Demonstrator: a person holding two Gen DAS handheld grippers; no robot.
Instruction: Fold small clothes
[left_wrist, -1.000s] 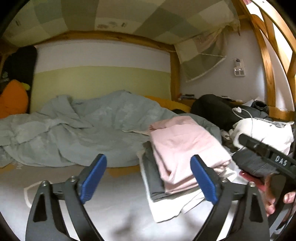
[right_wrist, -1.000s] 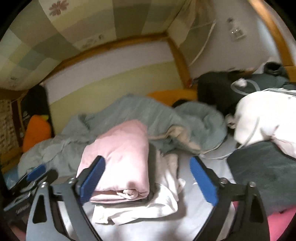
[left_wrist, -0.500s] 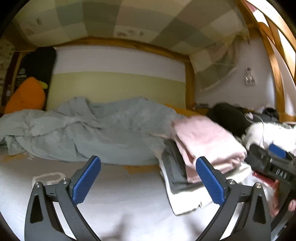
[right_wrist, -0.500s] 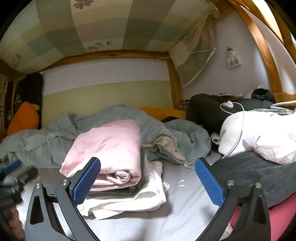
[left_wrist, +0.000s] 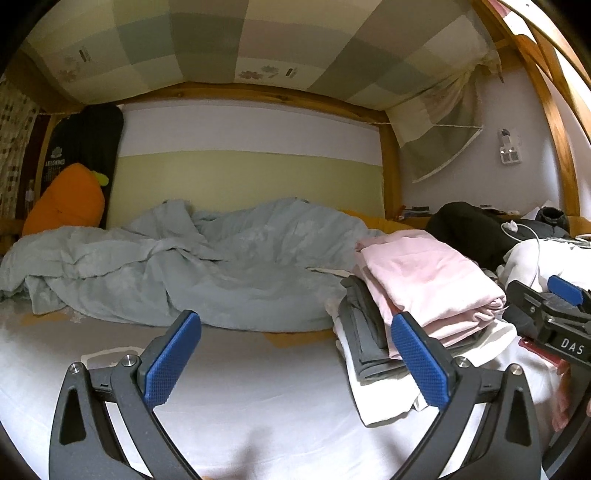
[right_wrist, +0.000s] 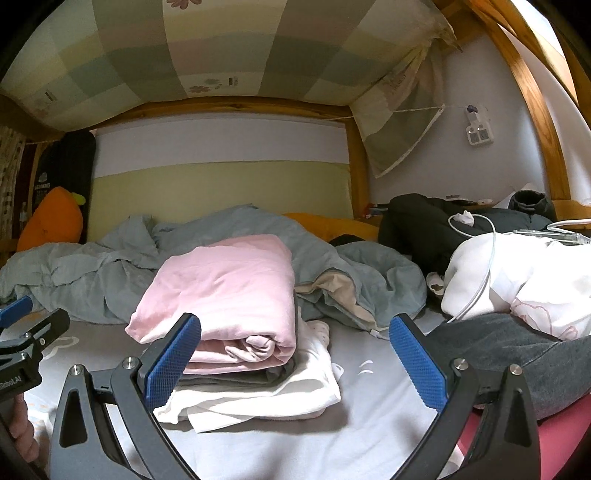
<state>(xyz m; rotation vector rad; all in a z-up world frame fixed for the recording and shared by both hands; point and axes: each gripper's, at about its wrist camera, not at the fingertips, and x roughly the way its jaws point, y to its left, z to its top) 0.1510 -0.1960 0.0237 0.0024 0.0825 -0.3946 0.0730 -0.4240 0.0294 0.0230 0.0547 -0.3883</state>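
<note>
A stack of folded clothes lies on the white bed sheet: a pink garment on top, a grey one under it, a white one at the bottom. The stack also shows in the right wrist view, pink garment over white garment. My left gripper is open and empty, left of the stack. My right gripper is open and empty, just in front of the stack. Each gripper shows at the edge of the other's view.
A crumpled grey-blue duvet lies across the back of the bed. An orange carrot plush leans at far left. A white pile with a cable, dark grey cloth and a black jacket lie right. Wooden bed posts stand behind.
Both grippers have pulled back and levelled out away from the stack. The left one swung left, so the stack now sits at its right. Both stay open.
</note>
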